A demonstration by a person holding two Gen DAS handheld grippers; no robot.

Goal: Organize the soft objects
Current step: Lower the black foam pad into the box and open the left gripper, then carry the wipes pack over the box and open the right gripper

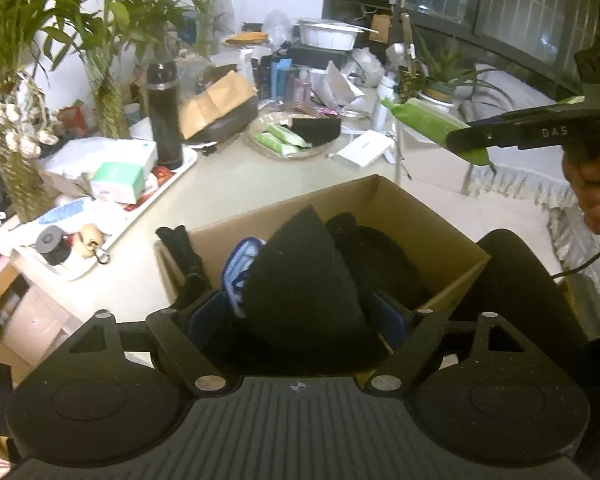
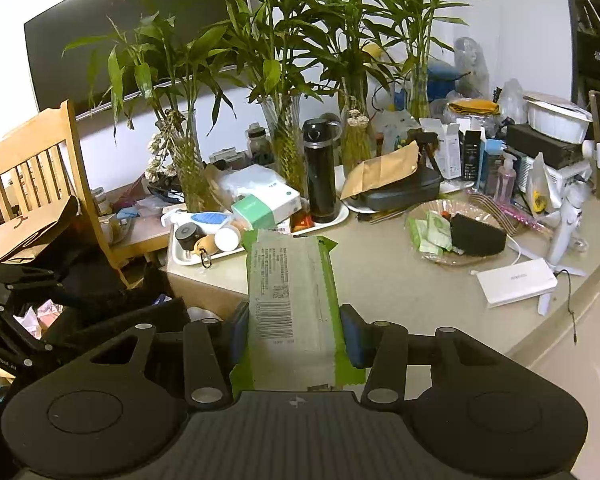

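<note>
My left gripper (image 1: 300,316) is shut on a black foam wedge (image 1: 300,276) and holds it over an open cardboard box (image 1: 420,216) that holds dark soft things and a blue-edged cloth (image 1: 236,264). My right gripper (image 2: 294,330) is shut on a green tissue pack (image 2: 292,292), label side up, above the table. The same pack (image 1: 432,122) and the right gripper (image 1: 472,142) show at the right of the left wrist view. A basket (image 2: 424,258) on the table holds more green packs (image 2: 430,232) and a black sponge (image 2: 478,234).
A white tray (image 2: 188,258) with small items, a black flask (image 2: 320,172), vases of bamboo (image 2: 284,136), a white power bank (image 2: 516,282), and a brown bag (image 2: 384,170) crowd the table. A wooden chair (image 2: 32,160) stands at the left.
</note>
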